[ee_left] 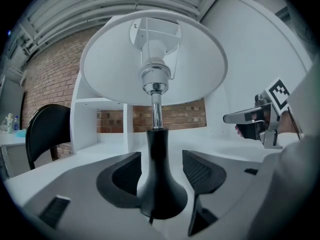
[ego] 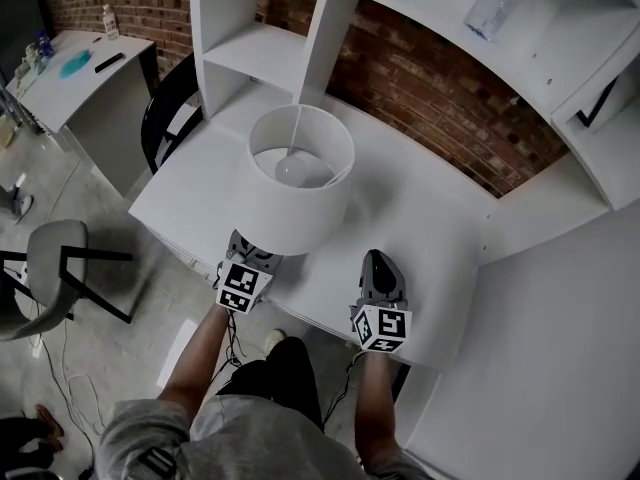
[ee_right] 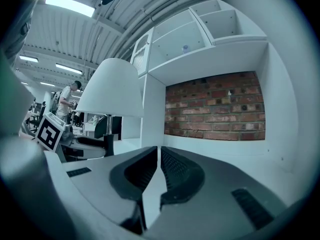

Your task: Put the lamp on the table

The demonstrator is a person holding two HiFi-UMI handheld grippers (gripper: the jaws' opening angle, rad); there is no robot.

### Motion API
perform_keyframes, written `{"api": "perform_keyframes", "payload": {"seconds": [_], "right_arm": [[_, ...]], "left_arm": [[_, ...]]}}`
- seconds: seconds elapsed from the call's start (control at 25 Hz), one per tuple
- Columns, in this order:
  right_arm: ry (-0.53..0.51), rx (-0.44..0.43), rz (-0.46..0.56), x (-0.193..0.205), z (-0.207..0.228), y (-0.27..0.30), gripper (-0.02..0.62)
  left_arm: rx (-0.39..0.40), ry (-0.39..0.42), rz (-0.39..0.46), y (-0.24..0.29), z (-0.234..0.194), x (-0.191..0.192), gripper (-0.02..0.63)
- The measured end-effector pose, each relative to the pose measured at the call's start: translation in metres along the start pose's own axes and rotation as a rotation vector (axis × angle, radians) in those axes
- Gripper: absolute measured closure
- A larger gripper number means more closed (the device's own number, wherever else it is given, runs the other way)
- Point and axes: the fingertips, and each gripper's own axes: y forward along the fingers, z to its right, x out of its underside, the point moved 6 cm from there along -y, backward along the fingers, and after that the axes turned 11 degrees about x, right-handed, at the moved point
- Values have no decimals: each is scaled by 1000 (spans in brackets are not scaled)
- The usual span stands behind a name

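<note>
A lamp with a white drum shade [ego: 300, 178] stands upright on the white table [ego: 430, 228] near its front edge. Its flared black base [ee_left: 159, 189] and chrome stem sit between the jaws of my left gripper [ee_left: 161, 156], which are spread wide. A gap shows on each side, so the pads do not press on it. In the head view the left gripper [ego: 250, 256] is partly under the shade. My right gripper [ego: 378, 263] rests on the table to the lamp's right, its jaws closed together with nothing between them [ee_right: 159, 151]. The lamp [ee_right: 112, 89] shows at the left of the right gripper view.
A white shelving unit [ego: 260, 48] rises behind the lamp against a brick wall [ego: 440, 98]. A black chair [ego: 165, 108] stands at the table's left end. On the floor to the left are a grey chair [ego: 55, 258] and cables. Another desk [ego: 80, 68] is at far left.
</note>
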Motion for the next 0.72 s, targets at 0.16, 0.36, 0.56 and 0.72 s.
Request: {"api": "perform_keyframes", "payload": {"seconds": [0.16,0.36,0.56,0.72], "right_arm": [[-3,-12,-20,-5,-8,-7,555],[-2,-23,-46,-18,-16,-14,555],[6,-20,-78,-29,-22,-26,555],[8,-9,-102,-39,-25,-33,555]], "left_arm": [[-9,-15,-7,-9,1,-6,359],[-12,-41,-39,-23,3,-9,359],[-5,-64,-57,-37,5,-19,359],[8,-75,-69,-45,7,-29,359]]}}
